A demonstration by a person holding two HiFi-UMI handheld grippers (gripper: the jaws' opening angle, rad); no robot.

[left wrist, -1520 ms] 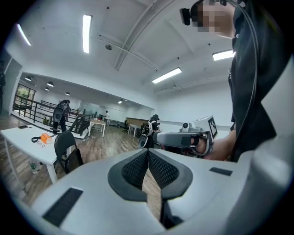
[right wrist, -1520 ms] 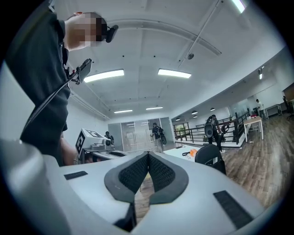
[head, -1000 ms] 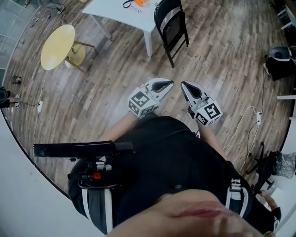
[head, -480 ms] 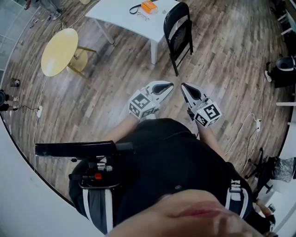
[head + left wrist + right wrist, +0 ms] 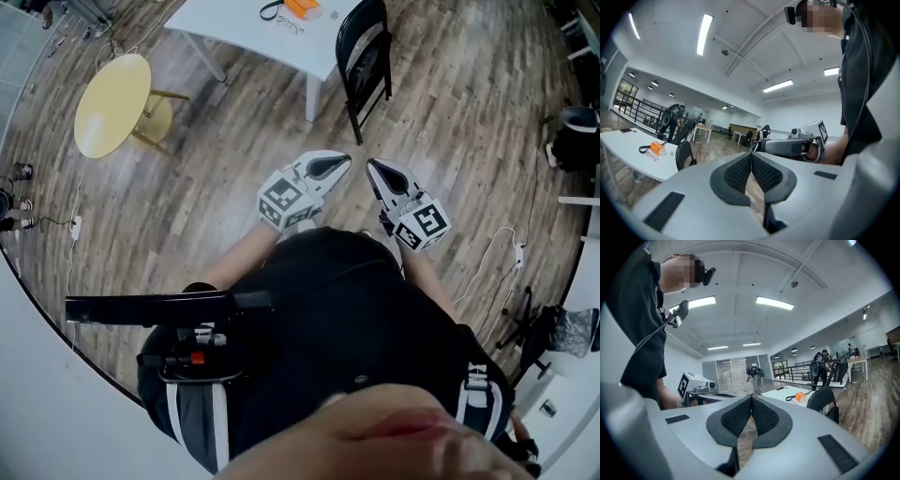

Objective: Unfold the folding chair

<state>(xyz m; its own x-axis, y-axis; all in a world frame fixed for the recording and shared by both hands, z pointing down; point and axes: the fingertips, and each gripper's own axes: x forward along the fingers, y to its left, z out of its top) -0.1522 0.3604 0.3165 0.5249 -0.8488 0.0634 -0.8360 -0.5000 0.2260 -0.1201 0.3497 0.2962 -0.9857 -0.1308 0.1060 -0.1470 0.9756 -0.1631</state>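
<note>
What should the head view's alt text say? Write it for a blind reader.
Seen from above, a person's left gripper and right gripper, both shut, point across a wood-plank floor at a folded black folding chair beside a white table.

Open-plan office hall: wood-plank floor [image 5: 450, 112], white worktop [image 5: 234, 23], ceiling strip lights [image 5: 705, 33], glass partition [image 5: 731, 371], black railing [image 5: 797, 369].

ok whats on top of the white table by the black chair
An orange object with a black strap, and glasses. The table runs past the head view's top edge, so its far part is unseen.
</note>
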